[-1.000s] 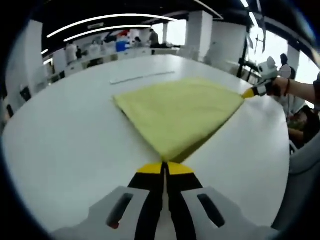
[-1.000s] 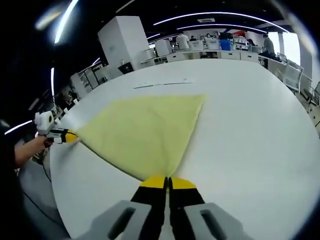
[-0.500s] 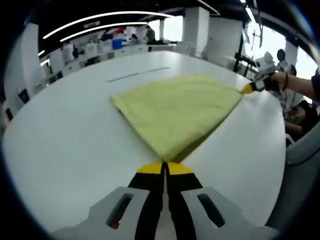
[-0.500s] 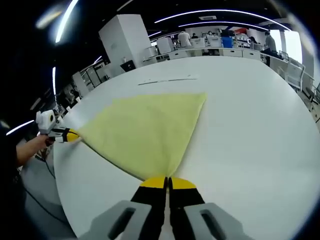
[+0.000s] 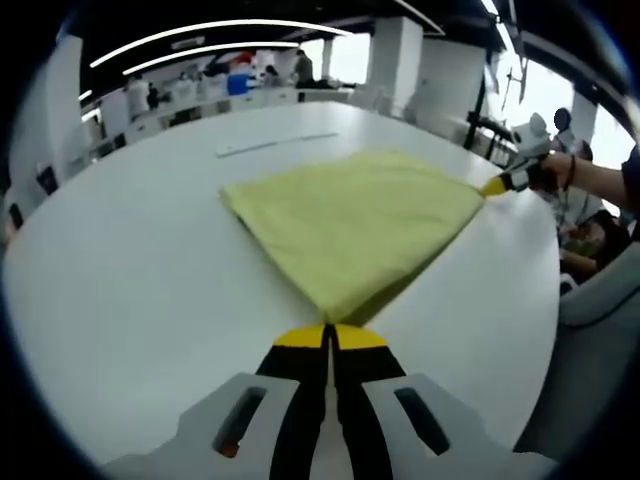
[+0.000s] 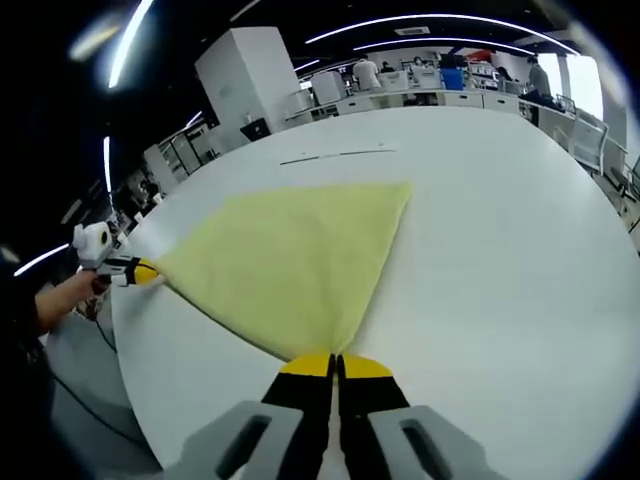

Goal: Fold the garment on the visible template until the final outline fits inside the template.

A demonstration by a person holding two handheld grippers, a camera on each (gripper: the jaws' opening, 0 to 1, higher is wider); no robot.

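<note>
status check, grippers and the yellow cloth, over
Left gripper shut on one corner of yellow cloth. Right gripper shut on the neighbouring corner. Cloth spread between them over white table. Nothing in the way.

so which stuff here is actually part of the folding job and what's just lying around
Job: yellow cloth garment, held at two corners by the left gripper and right gripper; white table.

Lying about: thin pale strip beyond the garment; background desks.
</note>
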